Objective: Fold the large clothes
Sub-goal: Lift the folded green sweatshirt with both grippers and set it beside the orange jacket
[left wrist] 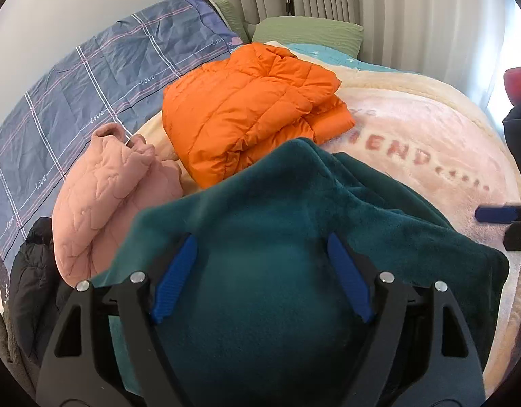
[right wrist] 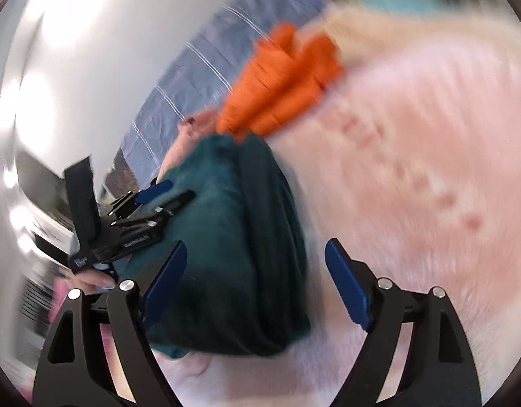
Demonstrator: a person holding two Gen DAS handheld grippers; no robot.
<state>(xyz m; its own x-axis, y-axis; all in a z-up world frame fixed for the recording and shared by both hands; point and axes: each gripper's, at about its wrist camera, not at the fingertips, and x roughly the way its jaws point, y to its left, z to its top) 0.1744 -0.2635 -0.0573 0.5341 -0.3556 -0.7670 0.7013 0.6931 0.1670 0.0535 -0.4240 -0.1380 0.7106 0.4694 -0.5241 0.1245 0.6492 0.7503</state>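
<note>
Both tongs angle downward, jaws spread wide: the left tongs over a plush teal fleece garment, the right tongs beside its folded edge, gripping nothing.

Left wrist view: close above the teal fleece garment, angled down toward the pillows. Right wrist view: low, blurred, probably from the garment's right side. Shared: garment, orange jacket, pink blanket.

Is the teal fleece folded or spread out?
Folded: the teal fleece lies doubled in stacked layers on the blanket.
</note>
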